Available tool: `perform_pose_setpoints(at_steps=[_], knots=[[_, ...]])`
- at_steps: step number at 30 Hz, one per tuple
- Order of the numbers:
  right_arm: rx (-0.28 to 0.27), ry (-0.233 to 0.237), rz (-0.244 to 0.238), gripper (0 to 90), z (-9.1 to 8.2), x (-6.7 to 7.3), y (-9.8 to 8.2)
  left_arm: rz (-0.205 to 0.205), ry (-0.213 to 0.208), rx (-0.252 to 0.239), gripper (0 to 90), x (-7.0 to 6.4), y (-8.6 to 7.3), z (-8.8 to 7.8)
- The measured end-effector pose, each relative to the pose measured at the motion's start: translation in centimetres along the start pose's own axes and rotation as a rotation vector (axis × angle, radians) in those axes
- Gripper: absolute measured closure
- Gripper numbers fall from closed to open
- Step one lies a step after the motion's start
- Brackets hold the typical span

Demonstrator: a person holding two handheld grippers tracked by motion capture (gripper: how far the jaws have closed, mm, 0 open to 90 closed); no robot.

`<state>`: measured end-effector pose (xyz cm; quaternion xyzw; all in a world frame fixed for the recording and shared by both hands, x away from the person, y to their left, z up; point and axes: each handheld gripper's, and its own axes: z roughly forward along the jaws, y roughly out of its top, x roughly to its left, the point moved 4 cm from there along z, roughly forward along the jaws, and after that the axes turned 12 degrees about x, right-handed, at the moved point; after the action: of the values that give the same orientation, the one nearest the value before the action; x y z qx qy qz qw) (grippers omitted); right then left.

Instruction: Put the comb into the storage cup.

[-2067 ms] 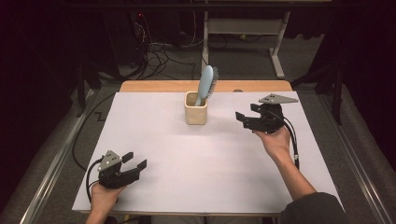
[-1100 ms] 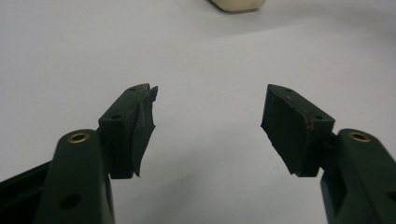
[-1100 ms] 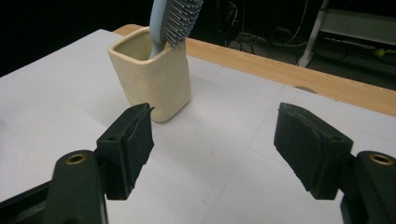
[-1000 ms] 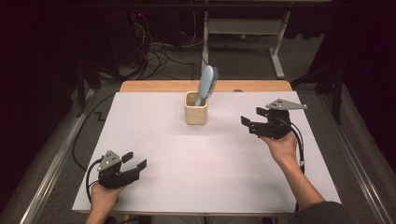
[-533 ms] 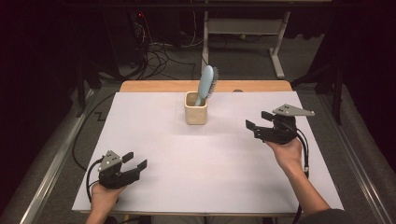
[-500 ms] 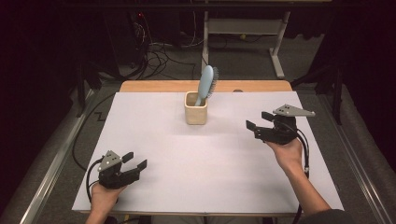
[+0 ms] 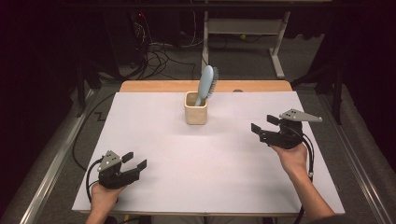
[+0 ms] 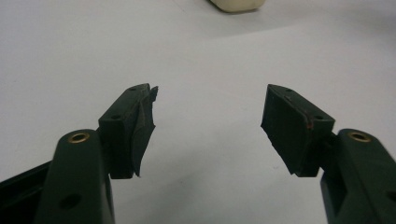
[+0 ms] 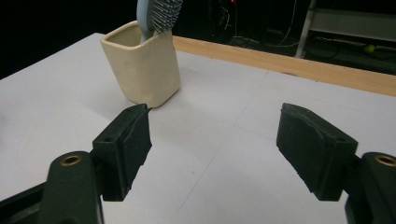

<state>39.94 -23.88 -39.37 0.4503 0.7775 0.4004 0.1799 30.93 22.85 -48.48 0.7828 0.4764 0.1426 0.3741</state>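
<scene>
Hairbrush point(image 7: 206, 84), pale blue plastic with dark bristles, stands handle-down in the cream square ceramic cup point(image 7: 195, 108) near the far middle of the white-covered tabletop point(image 7: 196, 158), head leaning up and right above the rim. At the near left corner, the left tool point(image 7: 134, 161) sits in the same spot as two seconds ago, released, jaws spread with nothing between them, well apart from the cup. At the right, the right tool point(image 7: 263, 128) has drawn back from beside the cup toward the right edge and sunk a little; it too is released, jaws wide and empty. In the right gripper view the cup point(image 9: 142, 65) and brush bristles point(image 9: 161, 11) lie ahead and left. Judging from this retreat, the brush looks delivered and the placing step finished.
</scene>
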Motion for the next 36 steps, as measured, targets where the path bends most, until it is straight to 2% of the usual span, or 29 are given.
perform_pose_setpoints(at_steps=[36], knots=[[-0.036,-0.017,0.031,26.8,-2.4,-0.9,-3.0,0.001,0.006,0.002,34.6,0.0,0.0,0.0]])
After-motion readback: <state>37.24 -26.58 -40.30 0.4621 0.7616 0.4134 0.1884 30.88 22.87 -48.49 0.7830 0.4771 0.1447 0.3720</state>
